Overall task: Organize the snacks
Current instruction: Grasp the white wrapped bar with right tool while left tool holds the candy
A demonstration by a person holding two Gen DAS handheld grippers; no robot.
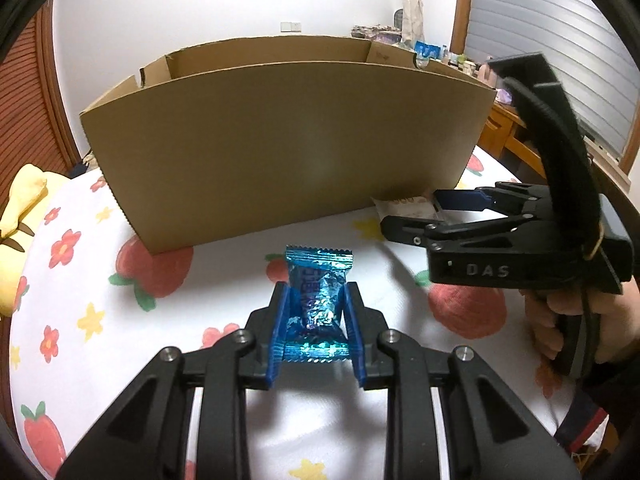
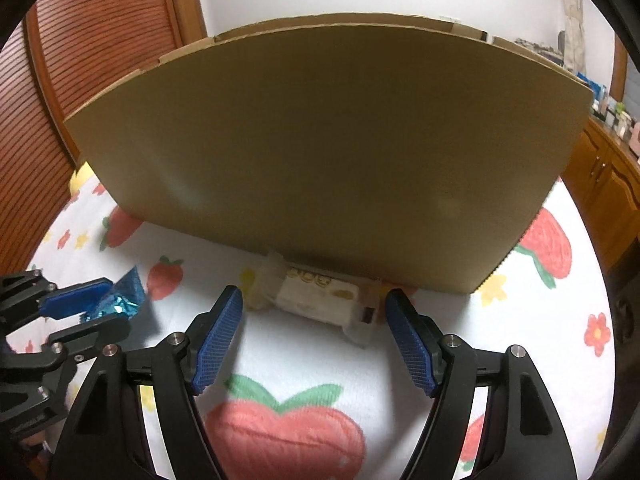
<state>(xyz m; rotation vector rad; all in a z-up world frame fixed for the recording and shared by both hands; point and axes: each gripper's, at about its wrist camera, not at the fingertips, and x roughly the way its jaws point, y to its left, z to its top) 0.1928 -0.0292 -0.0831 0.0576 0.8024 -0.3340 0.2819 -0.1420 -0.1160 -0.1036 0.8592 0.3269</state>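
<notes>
My left gripper is shut on a shiny blue snack packet, held just above the strawberry-print cloth in front of the open cardboard box. The packet and left gripper also show at the left of the right wrist view. My right gripper is open and empty, its fingers on either side of a white and cream snack packet that lies on the cloth against the box's front wall. The right gripper and white packet also show in the left wrist view.
A yellow plush toy lies at the cloth's left edge. A wooden louvred door stands behind the box on the left. Wooden cabinets with small items stand at the right.
</notes>
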